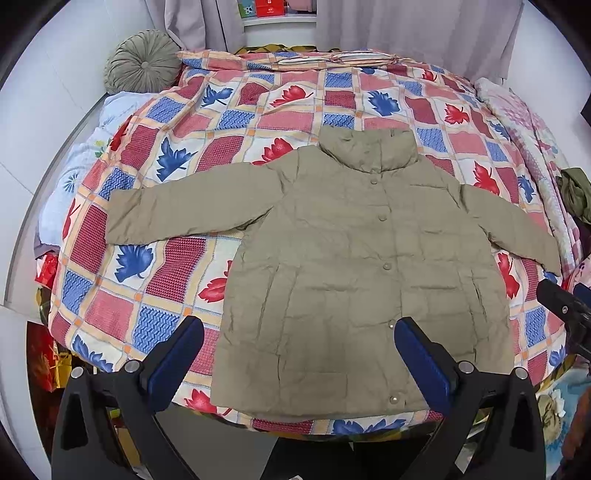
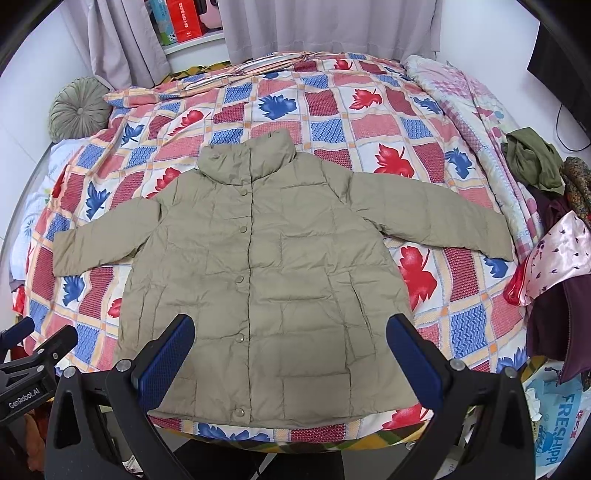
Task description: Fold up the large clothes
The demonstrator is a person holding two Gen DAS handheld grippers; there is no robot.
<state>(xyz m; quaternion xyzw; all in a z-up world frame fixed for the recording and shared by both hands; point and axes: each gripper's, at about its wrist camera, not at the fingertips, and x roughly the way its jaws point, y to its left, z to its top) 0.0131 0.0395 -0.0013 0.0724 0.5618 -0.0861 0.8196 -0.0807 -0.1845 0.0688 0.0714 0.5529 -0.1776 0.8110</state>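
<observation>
jacket (image 1: pixel 354 273) flat on bedspread (image 1: pixel 236 110) | hem corners behind claws

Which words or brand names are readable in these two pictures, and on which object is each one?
"GenRobot.AI": on the left gripper, seen in the right wrist view.
"FRESHIPP", cut off: on the blue-and-white bag.
Print on the red box on the shelf: too blurred.

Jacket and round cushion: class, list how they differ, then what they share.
The jacket lies spread flat in the middle of the bed; the round cushion stands propped at the far corner. The jacket is quilted with snap buttons; the cushion is pleated around one centre button. Both are dull green.
</observation>
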